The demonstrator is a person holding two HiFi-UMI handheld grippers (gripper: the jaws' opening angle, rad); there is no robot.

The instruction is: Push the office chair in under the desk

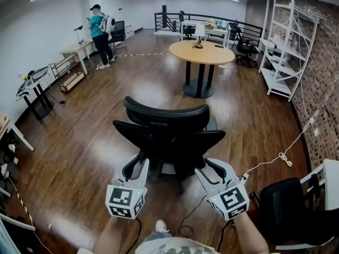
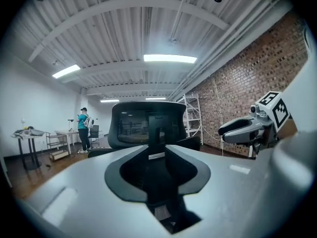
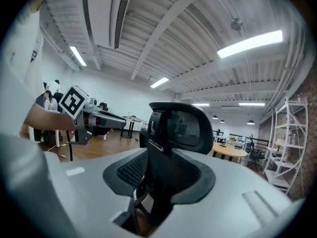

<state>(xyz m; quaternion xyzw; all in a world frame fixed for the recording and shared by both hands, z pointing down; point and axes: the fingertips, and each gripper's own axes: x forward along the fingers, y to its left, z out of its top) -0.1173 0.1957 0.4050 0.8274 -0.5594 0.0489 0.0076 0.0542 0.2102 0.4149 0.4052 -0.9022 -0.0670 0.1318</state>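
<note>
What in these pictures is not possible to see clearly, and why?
- Wheels of the office chair: head view, mostly hidden under its seat.
- The white furniture at the right edge: head view, cut off; desk or not, unclear.
- A small thing on the round table: head view, too small.
- Whether the left gripper or right gripper touches the chair: both have jaws apart; contact unclear in every view.

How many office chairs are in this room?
4 office chairs clearly: one straight ahead, one at bottom right, one beside the far person, one past the round table. Others may hide among the far desks.
</note>
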